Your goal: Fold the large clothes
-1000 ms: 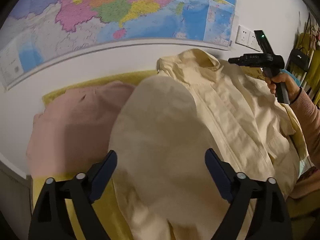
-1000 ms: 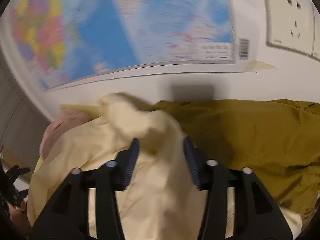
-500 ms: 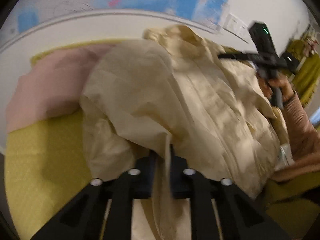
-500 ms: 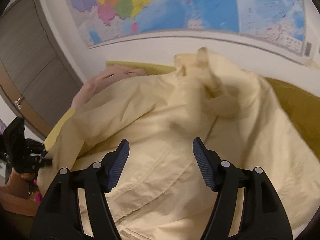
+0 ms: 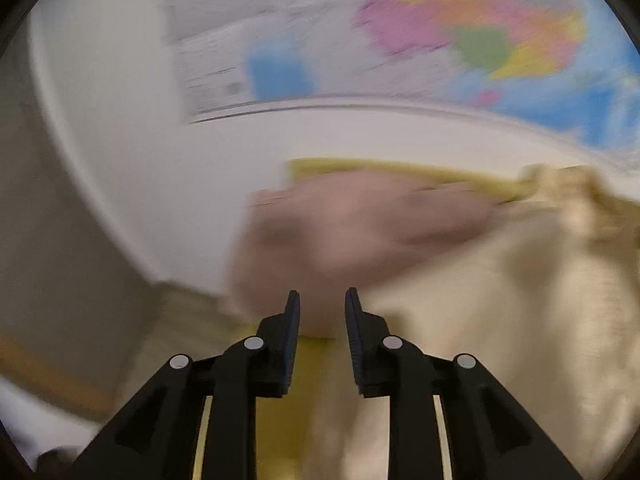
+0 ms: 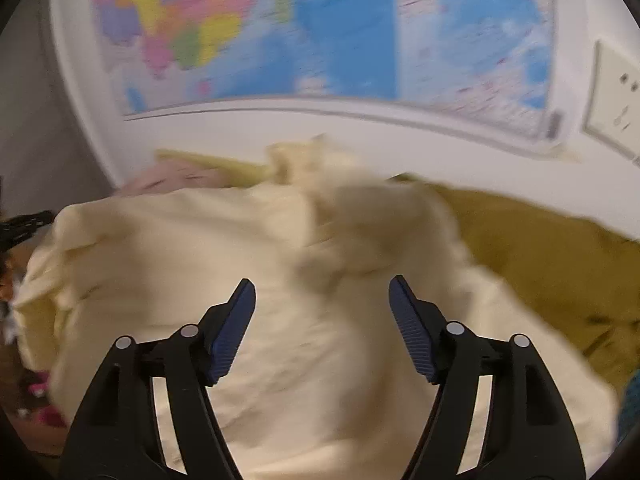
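A large cream shirt point(image 6: 280, 280) lies spread over a yellow-covered surface; it also shows at the right of the left wrist view point(image 5: 520, 300), blurred. My right gripper point(image 6: 322, 292) is open and empty, just above the middle of the shirt. My left gripper point(image 5: 320, 304) is open by a narrow gap with nothing between its fingers, over the shirt's left edge and in front of a pink garment point(image 5: 340, 232).
The pink garment also shows at the back left in the right wrist view point(image 6: 176, 178). An olive-yellow cloth point(image 6: 560, 260) lies to the right. A wall with a map point(image 6: 320, 32) and a socket point(image 6: 616, 96) stands close behind. A yellow cover point(image 5: 296, 400) lies under the clothes.
My left gripper was shut on a fold of the shirt; it has let go, opened slightly and swung left towards the pink garment. My right gripper stays open and has swung right and up.
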Available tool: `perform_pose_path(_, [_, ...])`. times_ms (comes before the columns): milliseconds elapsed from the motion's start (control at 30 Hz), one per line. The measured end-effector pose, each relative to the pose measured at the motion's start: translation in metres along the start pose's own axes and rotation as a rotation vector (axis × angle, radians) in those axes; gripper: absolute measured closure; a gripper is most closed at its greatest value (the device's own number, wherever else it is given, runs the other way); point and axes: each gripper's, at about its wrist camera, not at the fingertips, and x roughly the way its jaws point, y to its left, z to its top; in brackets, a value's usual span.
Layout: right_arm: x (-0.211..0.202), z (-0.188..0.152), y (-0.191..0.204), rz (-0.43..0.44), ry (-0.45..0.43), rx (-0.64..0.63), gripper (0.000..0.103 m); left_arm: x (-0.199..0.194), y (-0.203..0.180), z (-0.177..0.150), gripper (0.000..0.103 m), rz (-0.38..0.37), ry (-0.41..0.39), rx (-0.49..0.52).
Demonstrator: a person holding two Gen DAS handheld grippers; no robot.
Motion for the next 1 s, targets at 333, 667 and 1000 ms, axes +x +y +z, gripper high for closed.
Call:
perform_pose_path(333, [0.046, 0.028, 0.003, -0.197, 0.032, -0.216, 0.014, -0.059, -0.079, 0.033, 0.034, -0.364, -0.23, 0.128])
perform_pose_path(667, [0.071, 0.074, -0.012, -0.089, 0.092, -0.098, 0.097, 0.003, -0.208, 0.051, 0.03, -0.497, -0.137, 0.335])
perform_pose_path(1000, [0.06, 0.087, -0.03, -0.043, 0.028, -0.044, 0.078, 0.088, -0.229, 0.063, 0.03, -0.389, 0.004, 0.287])
